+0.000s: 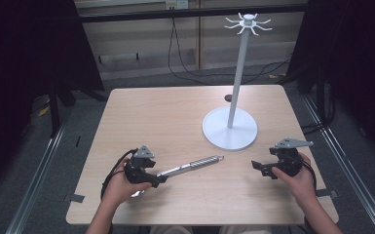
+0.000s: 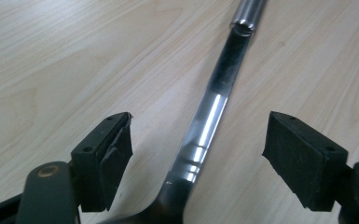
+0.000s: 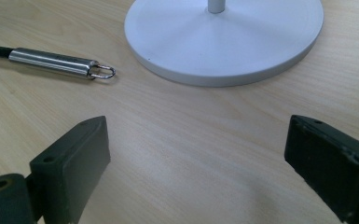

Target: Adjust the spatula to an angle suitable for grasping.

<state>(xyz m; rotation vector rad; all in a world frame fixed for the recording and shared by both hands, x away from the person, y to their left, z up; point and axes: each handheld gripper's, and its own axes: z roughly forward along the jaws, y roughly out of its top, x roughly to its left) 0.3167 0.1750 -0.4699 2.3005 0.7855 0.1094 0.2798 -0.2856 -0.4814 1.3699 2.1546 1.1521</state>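
Observation:
A long metal utensil (image 1: 187, 167) with a shiny handle and a small hanging ring (image 3: 103, 72) at its end lies flat on the wooden table (image 1: 175, 112). My left gripper (image 1: 153, 179) is open and straddles the handle (image 2: 210, 116) near its bowl end, both pads clear of it. My right gripper (image 1: 259, 168) is open over bare wood at the front right, nothing between its pads (image 3: 77, 158). A white stand (image 1: 230, 127) with a round base, tall pole and hooks on top (image 1: 248, 23) rises behind it.
The stand's base (image 3: 224, 37) lies just ahead of my right gripper. The table's front edge is close under both hands. Dark curtains and cables on the floor surround the table; a metal rail runs along each side.

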